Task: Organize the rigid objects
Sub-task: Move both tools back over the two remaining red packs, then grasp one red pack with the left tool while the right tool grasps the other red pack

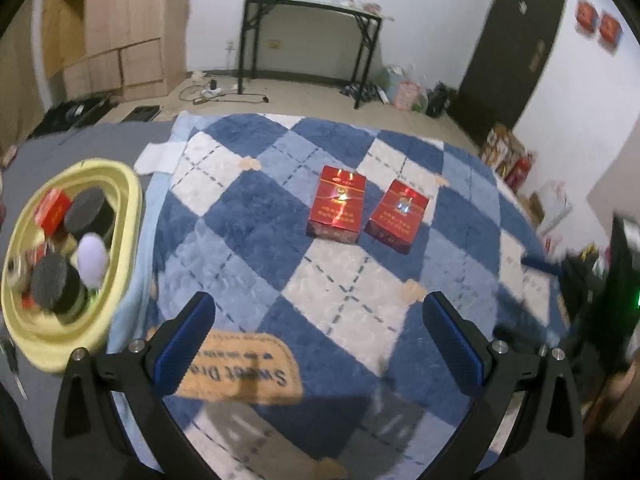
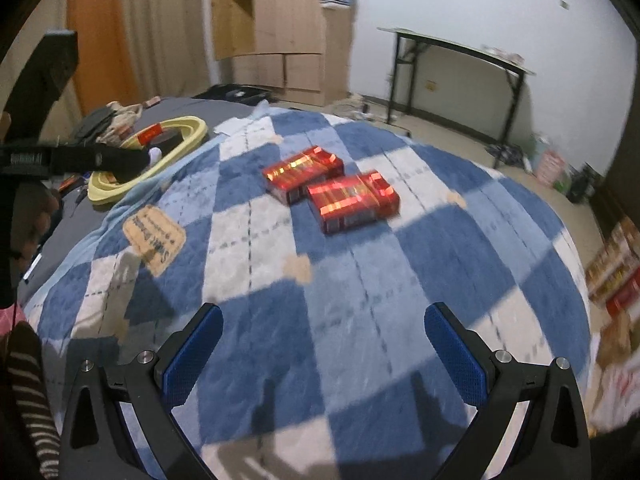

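Two red boxes lie side by side on the blue and white checked blanket (image 1: 248,224): the left box (image 1: 337,204) and the right box (image 1: 397,216). They also show in the right wrist view, the far box (image 2: 303,174) and the near box (image 2: 352,201). A yellow basket (image 1: 124,200) at the left holds a small red box (image 1: 52,210), two dark round tins (image 1: 89,213) and a pale egg-shaped thing (image 1: 93,258). My left gripper (image 1: 318,320) is open and empty, short of the boxes. My right gripper (image 2: 323,326) is open and empty, also short of them.
The basket also shows in the right wrist view (image 2: 192,130), partly behind the left gripper's body (image 2: 80,158). A tan label (image 1: 240,368) is sewn on the blanket. A black folding table (image 1: 312,12) stands by the far wall. Wooden cabinets (image 1: 120,28) stand at the left.
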Available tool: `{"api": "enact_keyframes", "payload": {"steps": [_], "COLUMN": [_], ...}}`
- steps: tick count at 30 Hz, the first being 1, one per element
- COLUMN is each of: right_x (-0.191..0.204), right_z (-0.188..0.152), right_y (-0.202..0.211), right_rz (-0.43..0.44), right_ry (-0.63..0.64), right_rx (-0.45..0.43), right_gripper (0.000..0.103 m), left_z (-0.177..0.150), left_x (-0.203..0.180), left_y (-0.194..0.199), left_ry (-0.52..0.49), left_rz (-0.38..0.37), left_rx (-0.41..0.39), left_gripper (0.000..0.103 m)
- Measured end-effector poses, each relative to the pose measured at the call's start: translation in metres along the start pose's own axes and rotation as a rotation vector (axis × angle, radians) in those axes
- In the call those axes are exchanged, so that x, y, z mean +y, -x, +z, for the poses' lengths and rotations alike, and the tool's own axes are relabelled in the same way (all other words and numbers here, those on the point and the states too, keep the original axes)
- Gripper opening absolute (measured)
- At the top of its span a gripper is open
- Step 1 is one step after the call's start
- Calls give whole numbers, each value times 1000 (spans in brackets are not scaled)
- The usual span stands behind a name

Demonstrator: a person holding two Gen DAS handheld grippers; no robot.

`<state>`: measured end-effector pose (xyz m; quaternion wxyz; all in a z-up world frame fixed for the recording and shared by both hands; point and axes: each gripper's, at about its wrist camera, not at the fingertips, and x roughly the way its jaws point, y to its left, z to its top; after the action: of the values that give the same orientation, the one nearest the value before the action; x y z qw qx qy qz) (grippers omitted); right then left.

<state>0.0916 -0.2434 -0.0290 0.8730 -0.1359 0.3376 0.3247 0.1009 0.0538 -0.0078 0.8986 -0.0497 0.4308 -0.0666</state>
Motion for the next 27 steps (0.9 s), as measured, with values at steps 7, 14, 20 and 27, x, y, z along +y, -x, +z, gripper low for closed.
{"api": "enact_keyframes", "payload": {"steps": [7,14,20,27], "right_x": [-16,-52,-51,-60], "right_z": [35,61,68,72], "right_y": [-71,-125,-156,-180], "right_rz": [126,162,164,174], "right_ry": [157,182,248,193], "right_rx": [10,26,21,63], "right_gripper": [103,103,103,102], "left_z": [5,9,19,34], "left_x": [17,14,15,15], "left_y": [-17,-47,-77,-98], "left_ry": [27,-27,-50,-55], "left_rz": [-7,-45,-39,-56], "left_rx": [37,71,80,76], "left_gripper": [103,103,103,103]}}
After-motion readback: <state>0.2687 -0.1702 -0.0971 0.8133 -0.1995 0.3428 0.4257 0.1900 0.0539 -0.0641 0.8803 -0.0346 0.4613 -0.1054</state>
